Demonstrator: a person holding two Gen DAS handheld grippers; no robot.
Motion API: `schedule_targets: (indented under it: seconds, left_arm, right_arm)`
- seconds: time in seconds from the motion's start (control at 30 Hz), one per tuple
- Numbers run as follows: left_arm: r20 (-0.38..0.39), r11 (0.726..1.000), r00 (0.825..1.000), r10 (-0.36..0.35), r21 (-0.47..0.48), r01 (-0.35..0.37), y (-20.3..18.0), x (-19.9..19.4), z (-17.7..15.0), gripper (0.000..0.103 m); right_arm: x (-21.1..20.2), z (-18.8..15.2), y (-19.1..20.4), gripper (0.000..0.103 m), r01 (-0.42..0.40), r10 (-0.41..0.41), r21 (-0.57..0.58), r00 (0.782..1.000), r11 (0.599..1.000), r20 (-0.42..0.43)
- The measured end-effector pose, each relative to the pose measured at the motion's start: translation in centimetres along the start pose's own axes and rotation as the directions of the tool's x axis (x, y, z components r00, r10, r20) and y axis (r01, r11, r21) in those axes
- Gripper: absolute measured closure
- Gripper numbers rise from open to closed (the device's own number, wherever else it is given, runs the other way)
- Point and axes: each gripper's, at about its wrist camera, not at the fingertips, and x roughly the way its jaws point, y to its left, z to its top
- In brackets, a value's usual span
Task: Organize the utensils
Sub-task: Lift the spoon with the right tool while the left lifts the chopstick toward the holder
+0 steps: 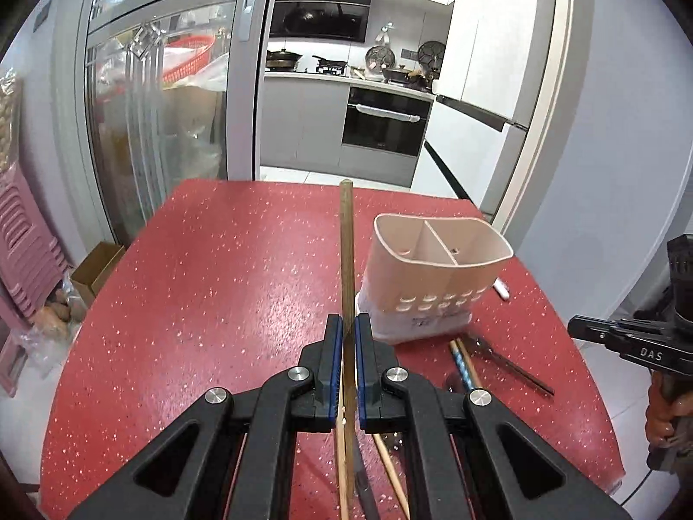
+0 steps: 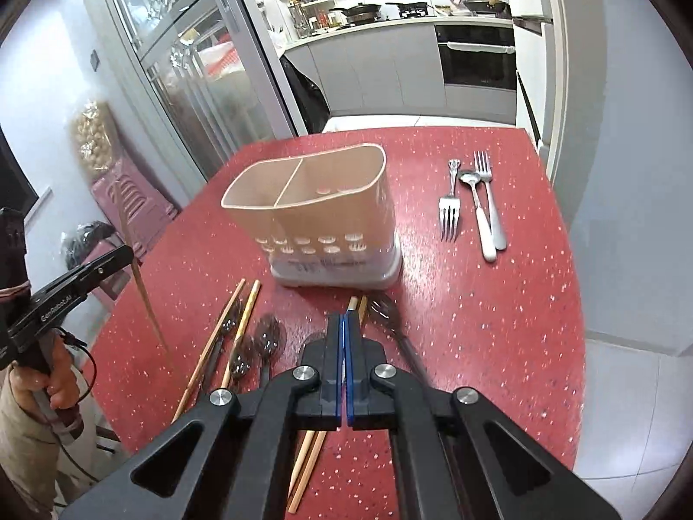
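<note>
The left gripper (image 1: 349, 325) clamps a brown chopstick (image 1: 346, 251), lifted above the red table (image 1: 216, 281), left of the beige utensil holder (image 2: 312, 203). The right gripper (image 2: 345, 325), jaws clenched, holds nothing visible; forks (image 2: 450, 212) lie right of the holder.

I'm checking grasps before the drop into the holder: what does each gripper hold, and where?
The left gripper pinches a chopstick partway along its length. The right gripper is shut, with nothing visible between its pads.
</note>
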Motion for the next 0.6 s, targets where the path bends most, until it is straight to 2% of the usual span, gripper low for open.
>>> schedule_targets:
  seconds: [0.1, 0.13, 0.17, 0.2, 0.23, 0.3, 0.33, 0.37, 0.47, 0.57, 0.6]
  left_arm:
    - [-0.015, 1.000, 1.000, -0.005, -0.020, 0.005, 0.1, 0.1, 0.2, 0.073]
    - [-0.019, 1.000, 1.000, -0.006, -0.024, 0.005, 0.0, 0.4, 0.1, 0.073]
    - [-0.021, 1.000, 1.000, -0.005, -0.029, 0.004, 0.1, 0.4, 0.1, 0.073]
    - [-0.022, 1.000, 1.000, -0.004, -0.030, 0.004, 0.0, 0.4, 0.0, 0.073]
    - [-0.021, 0.999, 1.000, -0.003, -0.033, 0.002, 0.1, 0.3, 0.0, 0.073]
    - [-0.019, 0.999, 1.000, -0.003, -0.037, 0.002, 0.0, 0.2, -0.1, 0.073]
    - [-0.016, 0.999, 1.000, -0.001, -0.037, 0.001, 0.0, 0.0, -0.2, 0.073]
    - [-0.015, 0.999, 1.000, 0.002, -0.036, -0.002, 0.0, 0.0, -0.1, 0.073]
    - [-0.013, 0.999, 1.000, 0.012, -0.036, -0.012, -0.4, -0.1, 0.0, 0.073]
    - [-0.012, 0.999, 1.000, 0.012, -0.034, -0.013, -0.6, -0.2, 0.0, 0.073]
    - [-0.013, 0.999, 1.000, 0.011, -0.033, -0.012, -0.6, -0.2, 0.0, 0.073]
  right_arm:
    - [1.4, 0.5, -0.2, 0.100, -0.010, 0.008, -0.028, 0.998, 1.000, -0.066]
    - [2.3, 0.5, -0.1, 0.089, -0.001, -0.006, -0.061, 0.994, 0.998, -0.106]
    - [3.3, 0.2, -0.1, 0.062, 0.015, -0.027, -0.093, 0.991, 0.996, -0.129]
    - [4.3, 0.1, -0.1, 0.048, 0.052, -0.073, -0.140, 0.986, 0.989, -0.151]
    - [5.2, 0.0, -0.1, 0.040, 0.087, -0.119, -0.190, 0.980, 0.978, -0.159]
    - [6.9, -0.5, -0.3, 0.040, 0.151, -0.206, -0.273, 0.961, 0.950, -0.186]
    - [7.5, -0.6, -0.6, 0.045, 0.154, -0.217, -0.288, 0.955, 0.945, -0.202]
    - [8.3, -0.6, -1.0, 0.051, 0.140, -0.212, -0.295, 0.950, 0.945, -0.228]
    - [10.8, -0.5, -1.8, 0.059, 0.122, -0.223, -0.314, 0.925, 0.941, -0.309]
    - [13.2, -1.1, -1.9, 0.062, 0.095, -0.244, -0.364, 0.889, 0.926, -0.388]
    - [13.3, -1.1, -1.8, 0.067, 0.081, -0.226, -0.363, 0.897, 0.928, -0.379]
